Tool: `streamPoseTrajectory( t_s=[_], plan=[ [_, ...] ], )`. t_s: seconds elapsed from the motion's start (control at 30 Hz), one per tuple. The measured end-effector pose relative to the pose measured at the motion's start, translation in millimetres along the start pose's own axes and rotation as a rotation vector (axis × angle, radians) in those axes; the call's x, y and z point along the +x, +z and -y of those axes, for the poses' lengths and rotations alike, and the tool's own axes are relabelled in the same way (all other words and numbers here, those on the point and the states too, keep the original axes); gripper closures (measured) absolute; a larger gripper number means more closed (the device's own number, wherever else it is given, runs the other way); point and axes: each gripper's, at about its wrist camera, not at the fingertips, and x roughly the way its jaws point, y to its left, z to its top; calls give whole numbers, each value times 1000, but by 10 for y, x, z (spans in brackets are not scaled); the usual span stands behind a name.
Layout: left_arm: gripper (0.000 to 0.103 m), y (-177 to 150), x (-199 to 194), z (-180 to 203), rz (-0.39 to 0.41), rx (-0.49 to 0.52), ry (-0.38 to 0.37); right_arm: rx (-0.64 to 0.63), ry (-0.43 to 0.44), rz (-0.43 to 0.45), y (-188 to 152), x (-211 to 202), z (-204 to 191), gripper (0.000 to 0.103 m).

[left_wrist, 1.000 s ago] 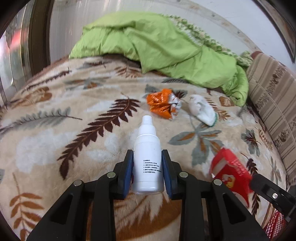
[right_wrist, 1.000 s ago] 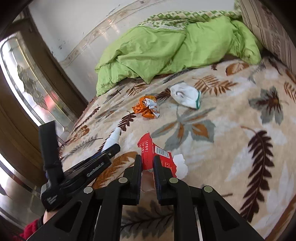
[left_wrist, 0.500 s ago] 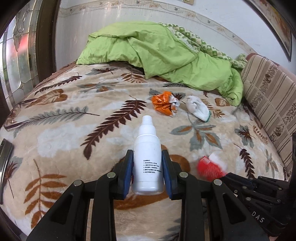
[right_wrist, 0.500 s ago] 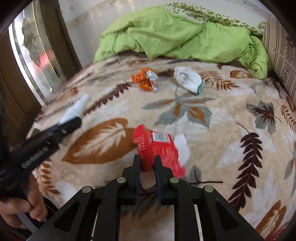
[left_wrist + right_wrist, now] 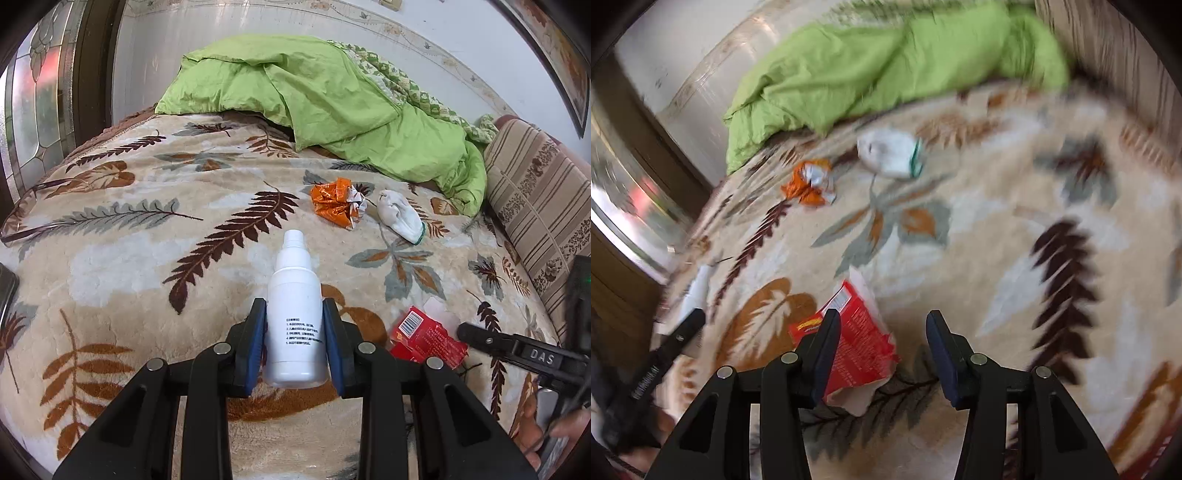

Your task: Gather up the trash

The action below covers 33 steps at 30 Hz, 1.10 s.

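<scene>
My left gripper (image 5: 294,347) is shut on a white plastic bottle (image 5: 294,295), held cap-forward above the leaf-print blanket (image 5: 147,266). A red snack packet (image 5: 857,343) lies flat on the blanket between the fingers of my right gripper (image 5: 882,321), against the left pad. Its jaws are opening, and the right pad stands clear of the packet. The left wrist view shows the same packet (image 5: 424,338) beside a right gripper finger (image 5: 480,334). Farther up the bed lie a crumpled orange wrapper (image 5: 334,203) and a white sock (image 5: 400,218).
A green quilt (image 5: 332,99) is heaped at the head of the bed. A striped cushion (image 5: 535,203) runs along the right side. A dark flat object (image 5: 5,291) sits at the left edge. Glass-panelled doors (image 5: 37,110) stand left of the bed.
The right gripper's jaws have spread and let go of the red packet, which now rests on the blanket. The left gripper still holds the bottle and has drawn back a little.
</scene>
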Motion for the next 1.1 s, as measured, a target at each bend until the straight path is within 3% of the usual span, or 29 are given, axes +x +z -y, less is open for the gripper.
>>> streamPoseTrajectory(
  t_s=[0.17, 0.23, 0.27, 0.3, 0.37, 0.53, 0.73, 1.1],
  plan=[
    [74, -5, 25, 34, -10, 12, -10, 15, 54, -116, 23, 280, -5, 52],
    [74, -13, 23, 54, -8, 23, -7, -29, 32, -112, -1, 295, -81, 65],
    [74, -18, 22, 64, -8, 28, -8, -55, 37, -116, -24, 296, -127, 85],
    [74, -24, 21, 71, -8, 30, -8, -73, 45, -123, -53, 298, -169, 92],
    [74, -35, 21, 94, -7, 38, -7, -115, 24, -94, -93, 244, -241, 97],
    [74, -54, -13, 198, 18, 80, -11, -235, -25, 67, -187, -73, -468, 98],
    [74, -64, -14, 333, 41, 132, -1, -268, -54, 217, -180, -329, -537, 98],
    [74, -75, 24, 557, 85, 234, 44, -187, -11, 252, -70, -373, -459, 98]
  ],
)
